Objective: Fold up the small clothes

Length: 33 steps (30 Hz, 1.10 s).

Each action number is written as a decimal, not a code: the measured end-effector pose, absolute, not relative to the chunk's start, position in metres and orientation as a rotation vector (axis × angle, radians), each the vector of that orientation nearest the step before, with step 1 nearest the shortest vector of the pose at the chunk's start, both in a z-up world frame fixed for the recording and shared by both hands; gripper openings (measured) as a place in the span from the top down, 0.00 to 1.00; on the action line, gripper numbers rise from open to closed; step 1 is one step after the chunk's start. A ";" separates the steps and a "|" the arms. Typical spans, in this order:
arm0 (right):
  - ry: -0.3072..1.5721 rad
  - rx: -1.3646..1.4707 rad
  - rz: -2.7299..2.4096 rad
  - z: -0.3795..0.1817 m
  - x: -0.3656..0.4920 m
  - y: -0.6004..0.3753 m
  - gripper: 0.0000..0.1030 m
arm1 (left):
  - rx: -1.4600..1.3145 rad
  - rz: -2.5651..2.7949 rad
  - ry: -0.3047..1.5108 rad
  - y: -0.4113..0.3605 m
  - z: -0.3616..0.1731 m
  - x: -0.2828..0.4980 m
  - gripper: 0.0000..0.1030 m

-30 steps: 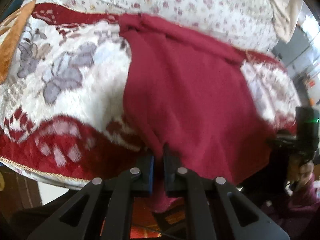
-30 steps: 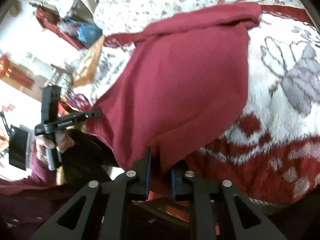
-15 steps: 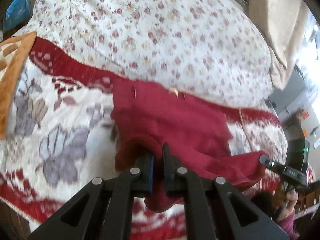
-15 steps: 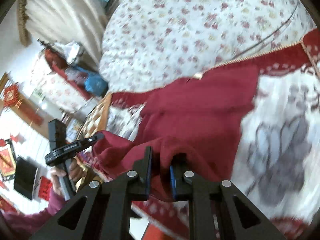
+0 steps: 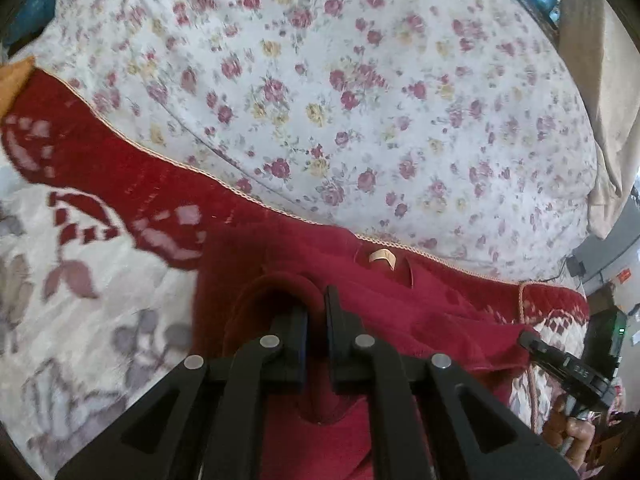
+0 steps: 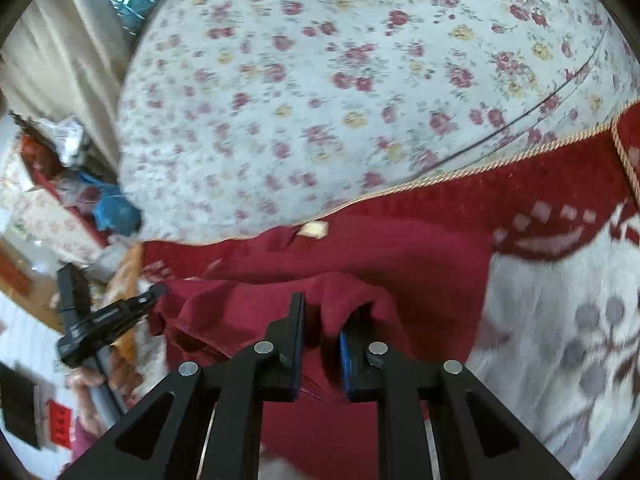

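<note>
A dark red knit garment [image 5: 400, 304] lies on a red and white flowered blanket [image 5: 80, 264], folded over itself, with its neck label [image 5: 382, 257] at the far edge. My left gripper [image 5: 316, 312] is shut on the garment's near hem, which wraps over the fingers. In the right wrist view the same garment [image 6: 400, 256] shows its label [image 6: 314, 229] at the far edge. My right gripper [image 6: 320, 320] is shut on the hem at the other corner. Each gripper shows at the edge of the other's view: the right one [image 5: 568, 368] and the left one [image 6: 104, 320].
A white quilt with small roses [image 5: 340, 92] covers the bed beyond the blanket, also in the right wrist view [image 6: 340, 80]. A beige curtain [image 6: 60, 48] and a window are at the back. Clutter and a blue bag [image 6: 112, 208] lie at the left bedside.
Both grippers have carried the garment's near hem up and forward across the bed toward the collar, so the garment now lies doubled over.
</note>
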State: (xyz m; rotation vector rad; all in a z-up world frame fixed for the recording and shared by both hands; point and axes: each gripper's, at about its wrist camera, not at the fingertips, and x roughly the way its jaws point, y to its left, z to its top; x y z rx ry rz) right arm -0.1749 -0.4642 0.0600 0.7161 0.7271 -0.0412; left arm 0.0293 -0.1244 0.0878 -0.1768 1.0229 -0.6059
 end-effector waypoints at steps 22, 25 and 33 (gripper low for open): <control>0.836 0.465 -0.065 0.040 -0.130 -0.432 0.44 | 0.032 -0.531 1.030 -0.143 0.060 0.035 0.22; 0.845 0.451 -0.179 0.022 -0.103 -0.456 0.44 | 0.067 -0.446 1.058 -0.142 0.040 0.049 0.22; 0.889 0.472 -0.288 0.020 -0.089 -0.479 0.43 | -0.069 -0.415 1.131 -0.112 0.040 0.067 0.20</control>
